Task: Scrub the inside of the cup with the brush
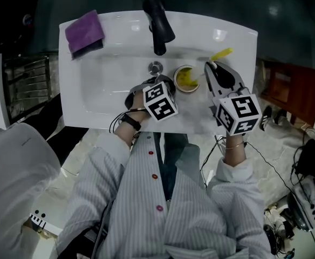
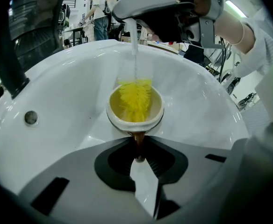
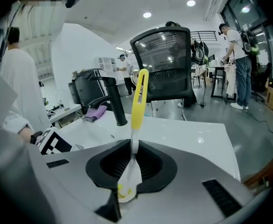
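Left gripper view: clamping slick, breakable cup [image 2: 154, 110] by handle [image 2: 137, 141], left gripper [image 2: 139, 157]. Pinching stiff, light brush [image 3: 139, 97] stem between fingers [image 3: 150, 164], right gripper [image 3: 132, 155].

A white sink [image 1: 93, 85] carries a black faucet [image 1: 158, 23] at its back edge, with a metal drain [image 1: 155, 67] just below the spout. A purple cloth [image 1: 84, 32] lies on the sink's rear left corner. 1 black office chair [image 3: 164, 64] stands beyond.
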### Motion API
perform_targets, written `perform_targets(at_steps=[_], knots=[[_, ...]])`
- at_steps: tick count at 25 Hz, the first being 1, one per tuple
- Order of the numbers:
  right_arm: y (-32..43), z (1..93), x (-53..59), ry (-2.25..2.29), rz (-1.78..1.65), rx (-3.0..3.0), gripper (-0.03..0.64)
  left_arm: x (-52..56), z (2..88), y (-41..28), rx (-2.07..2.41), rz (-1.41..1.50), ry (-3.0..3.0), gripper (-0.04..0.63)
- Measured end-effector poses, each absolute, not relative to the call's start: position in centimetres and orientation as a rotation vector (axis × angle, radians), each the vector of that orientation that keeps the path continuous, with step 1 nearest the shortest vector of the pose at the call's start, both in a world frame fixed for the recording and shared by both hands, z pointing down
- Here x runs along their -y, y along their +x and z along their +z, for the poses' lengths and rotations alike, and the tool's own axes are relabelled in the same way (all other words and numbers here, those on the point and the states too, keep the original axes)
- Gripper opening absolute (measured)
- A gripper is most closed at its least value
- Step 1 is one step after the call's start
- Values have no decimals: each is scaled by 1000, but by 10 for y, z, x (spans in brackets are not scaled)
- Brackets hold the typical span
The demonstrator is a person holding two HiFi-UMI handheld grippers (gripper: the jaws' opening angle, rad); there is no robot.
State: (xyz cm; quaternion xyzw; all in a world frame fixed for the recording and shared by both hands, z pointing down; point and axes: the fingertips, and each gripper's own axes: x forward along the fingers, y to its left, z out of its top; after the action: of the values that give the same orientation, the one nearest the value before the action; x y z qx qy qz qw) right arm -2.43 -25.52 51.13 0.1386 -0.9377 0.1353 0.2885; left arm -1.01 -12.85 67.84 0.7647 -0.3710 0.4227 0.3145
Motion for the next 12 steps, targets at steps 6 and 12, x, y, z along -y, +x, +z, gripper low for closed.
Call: perform_targets(at_steps=[6,12], knots=[[1,504,231,360,505,2481,57,129,679,-11,980,1119,2006,64],[9,501,223,425,698,2489,57,128,679,-9,990,1173,2011,66]])
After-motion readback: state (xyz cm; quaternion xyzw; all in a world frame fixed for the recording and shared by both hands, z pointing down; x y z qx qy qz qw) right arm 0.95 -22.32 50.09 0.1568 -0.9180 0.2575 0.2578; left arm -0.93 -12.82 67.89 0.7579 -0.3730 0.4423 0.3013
